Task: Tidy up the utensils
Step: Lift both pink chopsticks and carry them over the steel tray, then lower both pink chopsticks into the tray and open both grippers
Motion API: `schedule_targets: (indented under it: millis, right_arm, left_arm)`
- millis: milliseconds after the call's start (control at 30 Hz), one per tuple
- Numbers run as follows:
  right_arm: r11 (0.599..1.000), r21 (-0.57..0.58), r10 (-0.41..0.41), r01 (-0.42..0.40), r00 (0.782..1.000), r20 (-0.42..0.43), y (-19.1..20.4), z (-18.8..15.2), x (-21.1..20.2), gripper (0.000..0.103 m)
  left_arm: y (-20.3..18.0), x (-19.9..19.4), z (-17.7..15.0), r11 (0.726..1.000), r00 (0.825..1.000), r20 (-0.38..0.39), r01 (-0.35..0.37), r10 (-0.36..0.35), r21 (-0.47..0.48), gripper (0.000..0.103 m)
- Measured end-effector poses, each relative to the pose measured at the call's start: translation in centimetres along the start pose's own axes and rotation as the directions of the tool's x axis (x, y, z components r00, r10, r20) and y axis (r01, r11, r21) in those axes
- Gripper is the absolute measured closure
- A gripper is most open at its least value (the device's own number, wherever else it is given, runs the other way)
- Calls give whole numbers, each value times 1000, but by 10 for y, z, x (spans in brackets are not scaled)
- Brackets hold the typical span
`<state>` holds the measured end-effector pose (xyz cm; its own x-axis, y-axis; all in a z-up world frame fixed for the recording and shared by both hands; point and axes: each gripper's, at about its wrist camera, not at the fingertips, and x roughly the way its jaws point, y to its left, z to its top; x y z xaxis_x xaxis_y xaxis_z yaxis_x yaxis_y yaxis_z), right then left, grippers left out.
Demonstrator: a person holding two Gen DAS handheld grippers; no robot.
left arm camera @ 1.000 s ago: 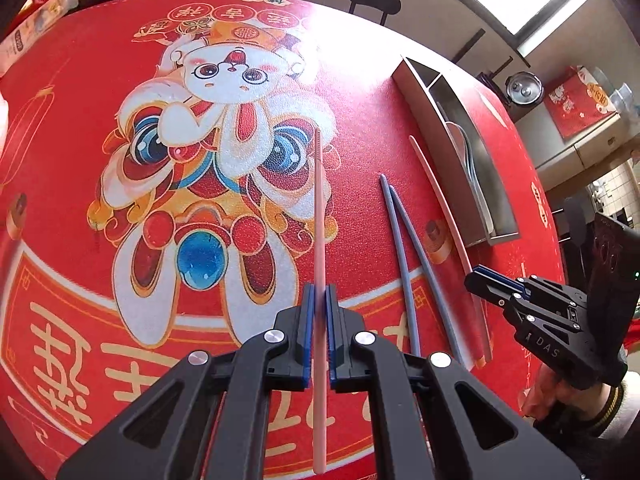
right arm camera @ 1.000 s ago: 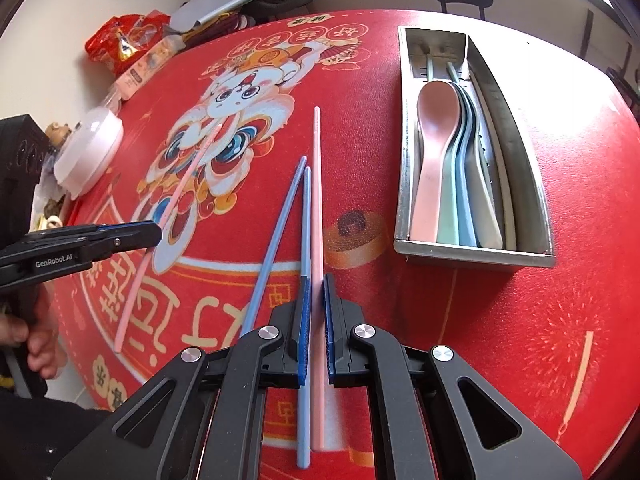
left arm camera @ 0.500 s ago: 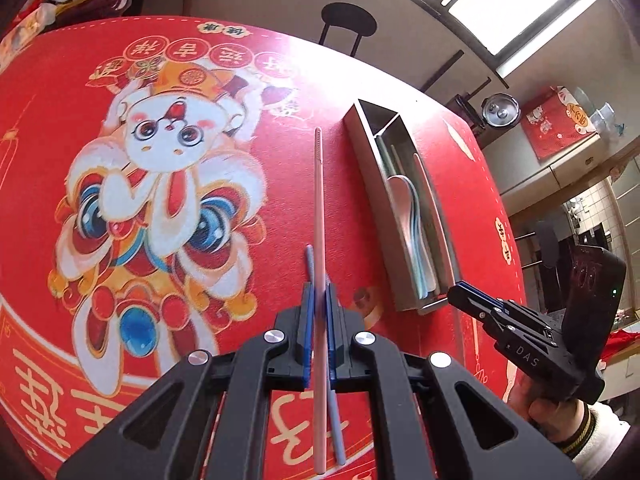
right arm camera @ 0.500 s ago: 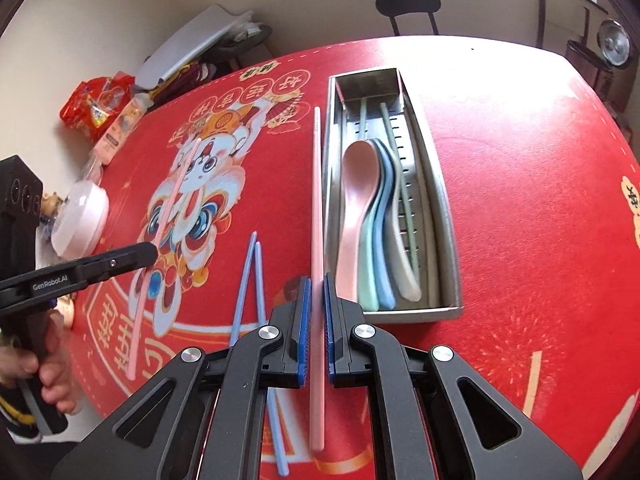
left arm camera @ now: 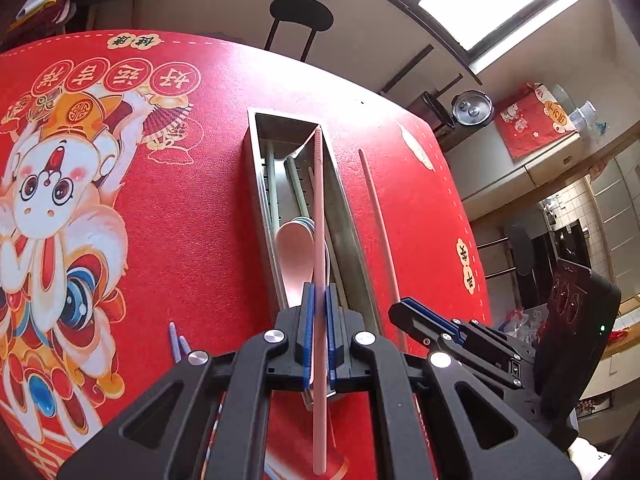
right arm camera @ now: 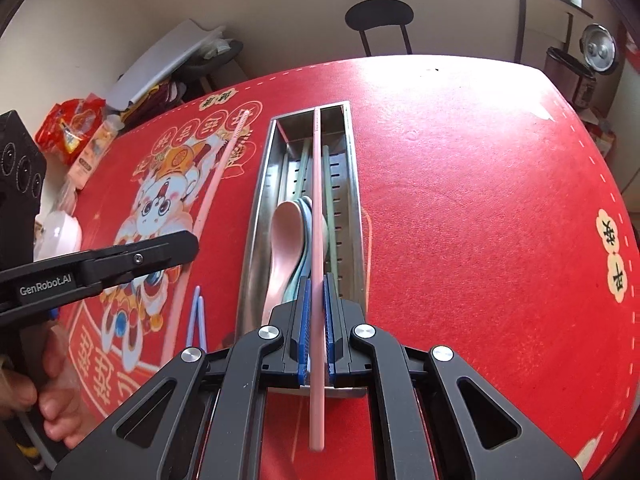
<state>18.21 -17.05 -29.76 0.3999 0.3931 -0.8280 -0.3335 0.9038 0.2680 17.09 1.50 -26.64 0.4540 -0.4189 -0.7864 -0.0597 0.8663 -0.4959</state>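
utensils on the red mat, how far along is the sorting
Done: spoons and green chopsticks lie in the metal tray. In hand: each gripper, left and right, is shut on a pink chopstick over the tray. Left: two blue chopsticks on the mat.

daylight from window [left arm camera: 492, 4] | tablecloth [right arm camera: 460, 80] glare | fisheye-warped edges

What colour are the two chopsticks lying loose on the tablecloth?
Blue chopsticks, clearest in the right wrist view.
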Motion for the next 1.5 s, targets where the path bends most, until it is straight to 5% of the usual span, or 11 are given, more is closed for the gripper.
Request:
schedule_targets:
  millis: [867, 1500]
  right_arm:
    - [1000, 9, -29, 29, 996, -79, -13, 20, 47, 97]
    - [999, 4, -41, 42, 996, -75, -9, 24, 51, 97]
  left_arm:
    - [28, 63, 32, 989, 999, -52, -23, 16, -146, 97]
    - [25, 72, 47, 989, 997, -49, -71, 65, -130, 97]
